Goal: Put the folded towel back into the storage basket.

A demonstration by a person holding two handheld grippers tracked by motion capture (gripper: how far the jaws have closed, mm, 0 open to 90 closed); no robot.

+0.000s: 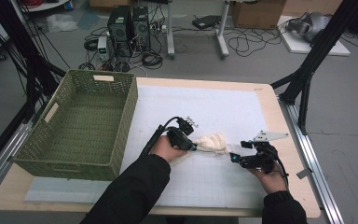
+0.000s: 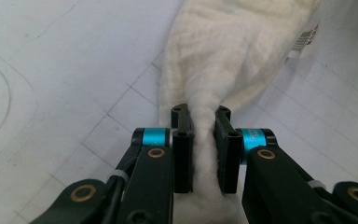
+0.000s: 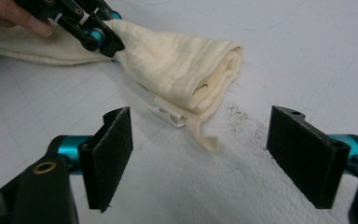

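White gridded bench [image 1: 223, 182]: left hand-held gripper [image 2: 204, 122] clamps the cream cloth [image 1: 210, 141]; its long axis runs 9-to-3. Right hand-held gripper [image 3: 200, 154], jaws spread, faces the free end at 12 o'clock.

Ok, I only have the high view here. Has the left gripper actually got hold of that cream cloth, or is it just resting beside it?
Observer: It has it. The left gripper is pinching a bunched part of the cloth between its fingers.
Operator: And the right gripper?
Observer: The right gripper is wide open, short of the cloth's folded end, touching nothing.
Operator: Anything on that folded end?
Observer: A small white tag pokes out under the fold, and dark specks lie on the mat beside it.
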